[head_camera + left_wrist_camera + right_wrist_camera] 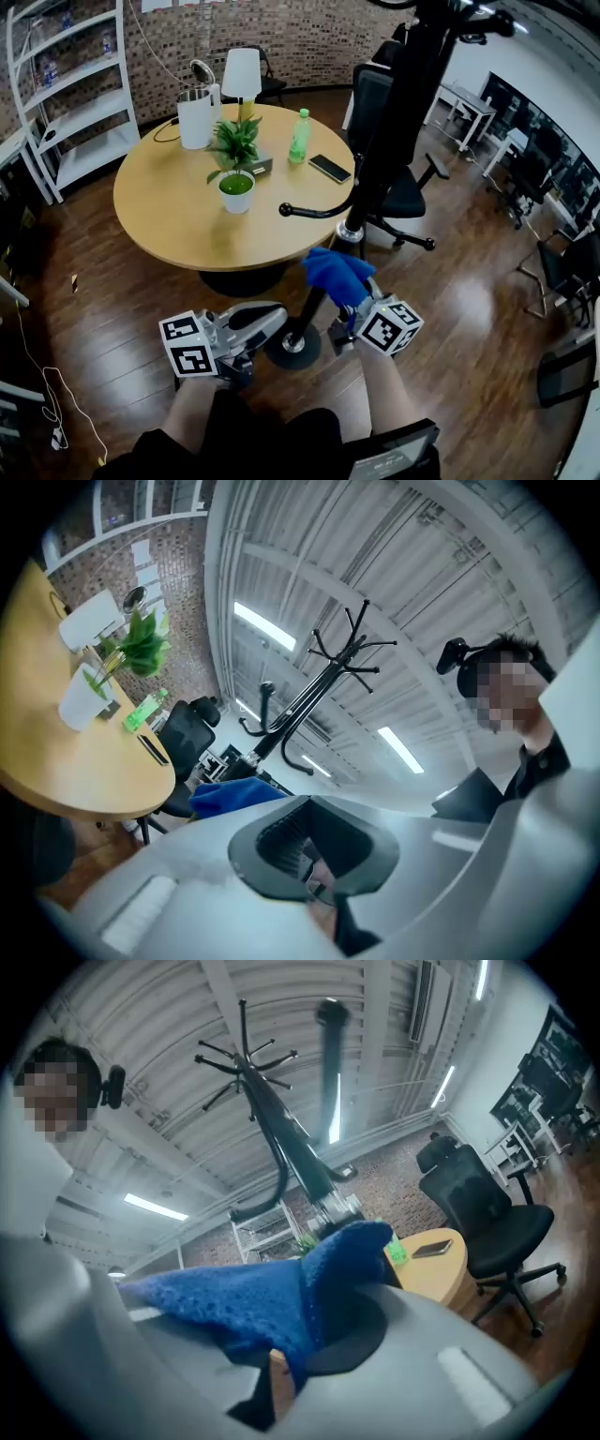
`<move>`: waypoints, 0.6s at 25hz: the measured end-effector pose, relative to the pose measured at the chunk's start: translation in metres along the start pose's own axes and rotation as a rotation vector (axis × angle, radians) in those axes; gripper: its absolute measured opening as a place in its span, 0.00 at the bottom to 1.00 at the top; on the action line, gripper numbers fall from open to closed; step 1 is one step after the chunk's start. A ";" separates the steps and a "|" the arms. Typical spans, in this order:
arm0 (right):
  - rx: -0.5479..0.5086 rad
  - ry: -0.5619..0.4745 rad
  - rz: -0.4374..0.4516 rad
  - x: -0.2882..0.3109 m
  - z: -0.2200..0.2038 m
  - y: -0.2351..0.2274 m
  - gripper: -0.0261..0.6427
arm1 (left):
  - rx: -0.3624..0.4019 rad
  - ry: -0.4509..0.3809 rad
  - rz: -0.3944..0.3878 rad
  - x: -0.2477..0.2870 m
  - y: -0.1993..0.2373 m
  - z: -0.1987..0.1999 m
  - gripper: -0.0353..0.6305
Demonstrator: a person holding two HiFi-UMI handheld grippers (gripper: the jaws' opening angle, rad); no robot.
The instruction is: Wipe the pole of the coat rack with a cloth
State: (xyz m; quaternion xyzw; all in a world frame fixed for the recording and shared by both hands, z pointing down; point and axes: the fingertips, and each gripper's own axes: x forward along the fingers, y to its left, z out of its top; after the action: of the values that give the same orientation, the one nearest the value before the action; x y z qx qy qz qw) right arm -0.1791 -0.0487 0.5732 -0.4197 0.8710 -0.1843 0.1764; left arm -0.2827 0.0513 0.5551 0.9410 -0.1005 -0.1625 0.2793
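Observation:
The black coat rack pole [384,150] rises from its round base [293,344] on the floor and leans to the upper right. A blue cloth [337,272] lies against the pole low down, and my right gripper [352,302] is shut on it. In the right gripper view the cloth [272,1297] drapes over the jaws, with the pole [291,1152] running up just behind it. My left gripper [270,319] hovers left of the base, jaws together, holding nothing. The left gripper view shows the rack [319,682] and the cloth [234,794] past the gripper.
A round wooden table [178,225] stands just behind the rack with a potted plant [236,183], a kettle [195,117], a lamp [241,75], a green bottle [299,136] and a phone [329,168]. A black office chair [403,192] is right of the pole. White shelves [75,94] line the left wall.

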 end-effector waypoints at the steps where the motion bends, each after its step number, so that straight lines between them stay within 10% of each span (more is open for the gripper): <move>1: 0.003 -0.004 0.005 -0.006 0.022 0.020 0.07 | -0.006 0.002 0.002 0.004 -0.019 0.017 0.06; 9: -0.047 -0.127 0.046 -0.079 0.168 0.183 0.07 | -0.009 -0.011 -0.037 0.025 -0.159 0.121 0.06; 15: -0.125 -0.197 0.101 -0.109 0.202 0.231 0.07 | 0.006 -0.071 -0.133 0.036 -0.207 0.144 0.06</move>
State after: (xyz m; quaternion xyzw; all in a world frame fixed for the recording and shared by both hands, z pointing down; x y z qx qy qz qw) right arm -0.1761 0.1371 0.3052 -0.4016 0.8793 -0.0782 0.2438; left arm -0.2812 0.1409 0.3164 0.9400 -0.0479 -0.2139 0.2615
